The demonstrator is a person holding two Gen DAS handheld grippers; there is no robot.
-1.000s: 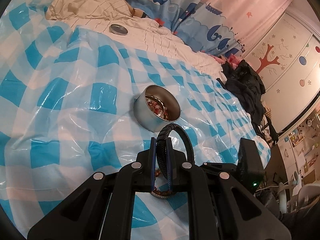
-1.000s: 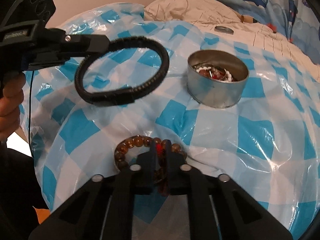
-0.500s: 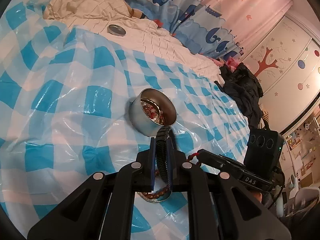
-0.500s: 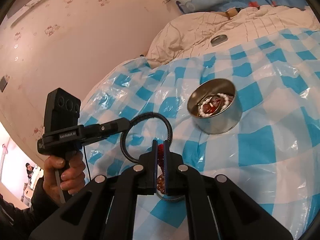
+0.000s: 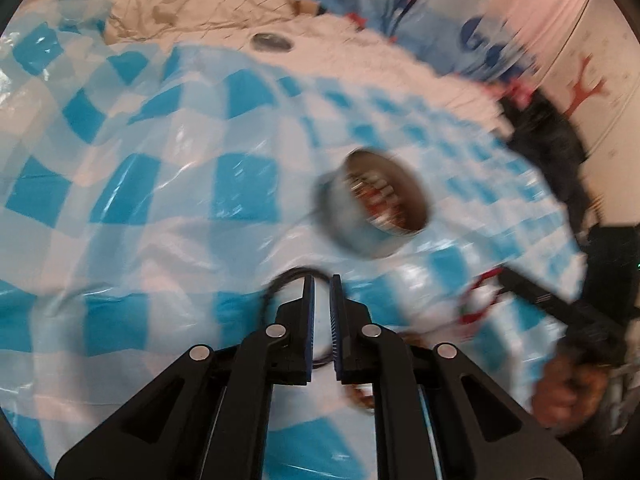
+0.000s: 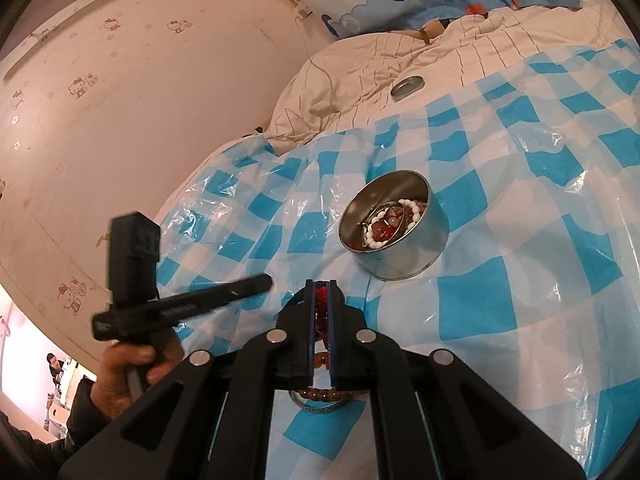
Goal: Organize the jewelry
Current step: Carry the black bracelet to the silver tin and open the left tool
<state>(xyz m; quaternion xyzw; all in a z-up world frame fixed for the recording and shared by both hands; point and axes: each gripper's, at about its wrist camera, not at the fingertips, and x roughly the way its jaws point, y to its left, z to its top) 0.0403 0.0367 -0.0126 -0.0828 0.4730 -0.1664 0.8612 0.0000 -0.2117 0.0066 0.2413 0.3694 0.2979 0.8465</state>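
Observation:
The left wrist view is blurred. My left gripper (image 5: 322,280) points down at the checked sheet (image 5: 120,200) with its jaws opening; bare sheet shows in the gap. The black leather bracelet (image 5: 276,290) curves out beside and under the left finger, no longer pinched. The open round tin (image 5: 352,232) with pearl and red jewelry stands just beyond. My right gripper (image 6: 321,284) is shut on the red cord of the brown bead bracelet (image 6: 320,394), whose beads hang under the fingers, short of the tin (image 6: 404,264). The left gripper (image 6: 264,280) is also seen there, to the left.
The tin's lid (image 6: 407,87) lies on the cream quilt (image 6: 340,80) behind the sheet. A pink wall rises at the left and whale-print bedding at the back. Dark clothes (image 5: 560,140) lie off the bed's right side. A person's hand (image 6: 120,376) holds the left gripper.
The left gripper dropped toward the sheet, its jaws parted and the black bracelet slipped out. The right gripper lifted the bead bracelet off the sheet and rolled.

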